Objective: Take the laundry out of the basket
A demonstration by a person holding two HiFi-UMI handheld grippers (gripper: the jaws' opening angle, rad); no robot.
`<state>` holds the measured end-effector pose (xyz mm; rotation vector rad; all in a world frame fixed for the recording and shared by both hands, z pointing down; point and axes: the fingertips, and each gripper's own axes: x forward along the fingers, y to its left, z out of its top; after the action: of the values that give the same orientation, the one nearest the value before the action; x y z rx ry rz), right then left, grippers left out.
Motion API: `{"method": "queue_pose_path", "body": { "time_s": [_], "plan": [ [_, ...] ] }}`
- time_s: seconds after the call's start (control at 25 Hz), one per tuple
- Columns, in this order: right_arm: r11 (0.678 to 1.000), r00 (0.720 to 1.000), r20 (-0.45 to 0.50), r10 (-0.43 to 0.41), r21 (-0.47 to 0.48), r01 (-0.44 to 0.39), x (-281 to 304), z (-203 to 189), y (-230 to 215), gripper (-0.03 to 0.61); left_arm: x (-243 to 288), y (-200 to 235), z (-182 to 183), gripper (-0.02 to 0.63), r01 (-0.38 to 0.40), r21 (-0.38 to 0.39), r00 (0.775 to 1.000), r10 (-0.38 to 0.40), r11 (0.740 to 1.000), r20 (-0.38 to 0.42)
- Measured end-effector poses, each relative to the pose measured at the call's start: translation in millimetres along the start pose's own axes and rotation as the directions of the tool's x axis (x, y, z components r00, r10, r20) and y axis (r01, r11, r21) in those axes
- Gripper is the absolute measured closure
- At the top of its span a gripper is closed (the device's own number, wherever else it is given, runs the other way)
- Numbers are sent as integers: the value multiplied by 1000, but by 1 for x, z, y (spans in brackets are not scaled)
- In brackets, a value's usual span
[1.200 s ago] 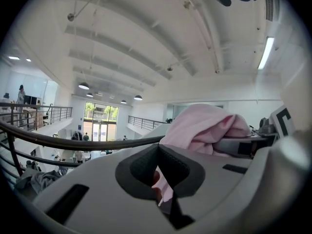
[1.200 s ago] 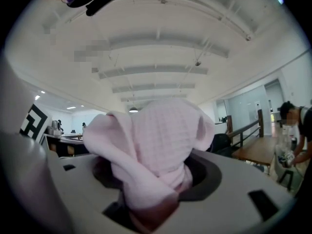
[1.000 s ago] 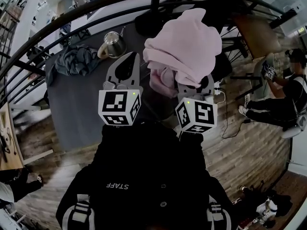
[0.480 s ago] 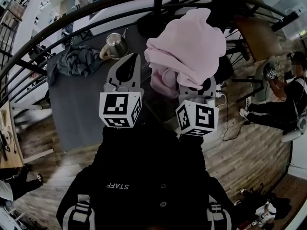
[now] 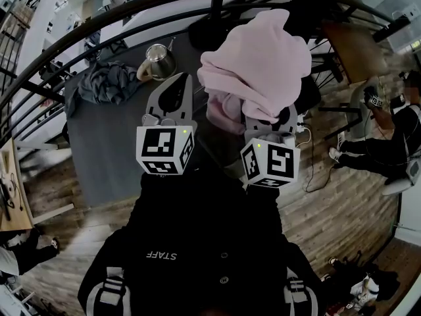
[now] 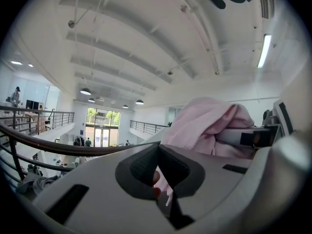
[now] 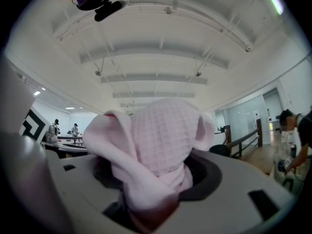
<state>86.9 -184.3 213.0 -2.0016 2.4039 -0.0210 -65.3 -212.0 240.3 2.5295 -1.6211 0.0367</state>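
— Table (image 5: 105, 143), grey: any change?
— None. Pink waffle-weave towel (image 5: 256, 64) is held up at the table's far right, same as a second ago. Likely out of the basket, not yet laid down. Grey garment (image 5: 105, 83) lies at the far left.
— Jaws?
— Right gripper (image 7: 153, 194): part-spread, pinching the towel. Left gripper (image 6: 157, 149): tips pressed together, empty.

pale pink cloth (image 5: 256, 61) with a small waffle check. far left, a streaky blue-grey garment (image 5: 105, 83) on a dark grey table (image 5: 105, 150), near a shiny silver kettle (image 5: 158, 59). left gripper (image 5: 183, 79) and right gripper (image 5: 268, 122) light grey, their cubes white with black squares. brown wood-plank floor (image 5: 342, 203).
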Motion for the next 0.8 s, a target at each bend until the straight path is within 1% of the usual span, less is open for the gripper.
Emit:
{"method": "queue_pose_path", "body": {
  "time_s": [0.52,0.8],
  "plan": [
    [1000,1000,1,0,-9,0,1,-1,1,287,1,2,-1,612,-3,0,1000,3,1000,3],
    [1000,1000,-4,2,-13,-2,3,0,1,287,2,7,3,612,-7,-20,1000,8,1000,13]
  ]
}}
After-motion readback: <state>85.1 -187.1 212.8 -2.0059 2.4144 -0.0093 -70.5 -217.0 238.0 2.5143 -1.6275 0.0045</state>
